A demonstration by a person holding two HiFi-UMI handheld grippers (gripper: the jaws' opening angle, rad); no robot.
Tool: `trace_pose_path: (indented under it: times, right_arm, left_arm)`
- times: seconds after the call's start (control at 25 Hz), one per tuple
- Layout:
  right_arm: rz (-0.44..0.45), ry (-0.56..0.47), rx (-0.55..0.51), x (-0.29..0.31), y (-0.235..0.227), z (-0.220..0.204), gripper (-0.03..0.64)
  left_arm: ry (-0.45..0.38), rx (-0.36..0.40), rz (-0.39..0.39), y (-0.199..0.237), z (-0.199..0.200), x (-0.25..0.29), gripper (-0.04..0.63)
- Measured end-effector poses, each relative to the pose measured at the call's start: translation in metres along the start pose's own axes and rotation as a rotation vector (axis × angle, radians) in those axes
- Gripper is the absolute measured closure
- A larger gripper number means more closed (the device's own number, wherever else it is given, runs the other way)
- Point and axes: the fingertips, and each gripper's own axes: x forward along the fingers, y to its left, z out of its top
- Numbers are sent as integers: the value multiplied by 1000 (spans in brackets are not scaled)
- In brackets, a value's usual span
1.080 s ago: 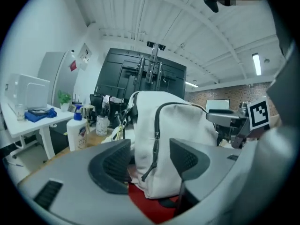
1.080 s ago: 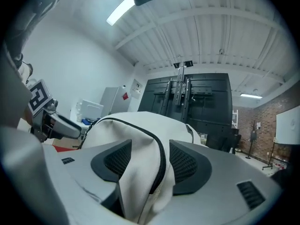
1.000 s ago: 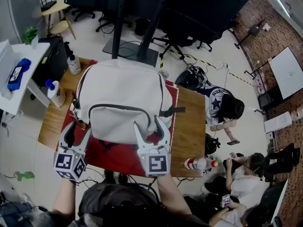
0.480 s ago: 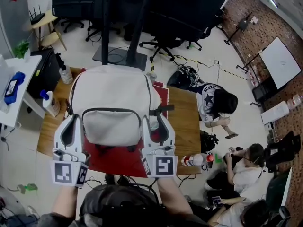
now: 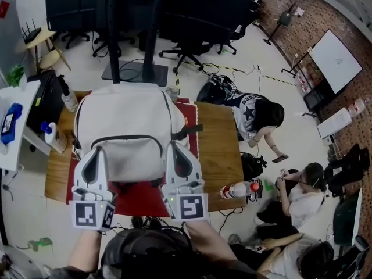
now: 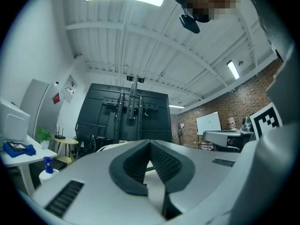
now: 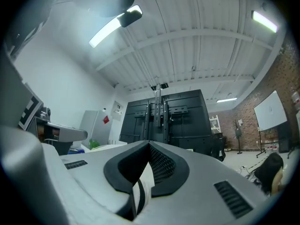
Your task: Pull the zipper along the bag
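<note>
A cream backpack (image 5: 125, 121) lies flat on a red mat (image 5: 142, 192) on the wooden table (image 5: 215, 150). A dark zipper line (image 5: 125, 137) arcs across its front pocket. My left gripper (image 5: 97, 150) hangs over the bag's near left corner, and my right gripper (image 5: 174, 146) over its near right corner. Both are shut, the tips meeting with nothing pinched. In the left gripper view the left gripper (image 6: 150, 142) points up at the ceiling. The right gripper (image 7: 150, 143) does the same in its own view. I cannot make out a zipper pull.
Two spray bottles (image 5: 52, 135) (image 5: 67, 97) stand at the table's left end. A drink bottle (image 5: 235, 189) lies at its near right corner. A person (image 5: 256, 118) crouches right of the table, others (image 5: 296, 193) sit further right. Black stands and chairs (image 5: 133, 34) are behind.
Both grippers had wide open jaws a second ago and are shut now. They have lifted slightly over the bag's near edge. The head view has shifted left.
</note>
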Motion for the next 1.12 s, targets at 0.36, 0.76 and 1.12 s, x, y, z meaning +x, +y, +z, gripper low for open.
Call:
trace_pose_path:
  times: [0.36,0.76,1.12]
  right_arm:
    - [9,64,-21,0,4,-20,604]
    - [44,62,-38,8,8,-22,604]
    - [115,23,-147,7,19,-7,606]
  left_arm:
    - [55,17,-18,-7,-18,6,575]
    - [80,26,-21,-7,-27,7,575]
    - [84,9,6,-6,-25,1,575]
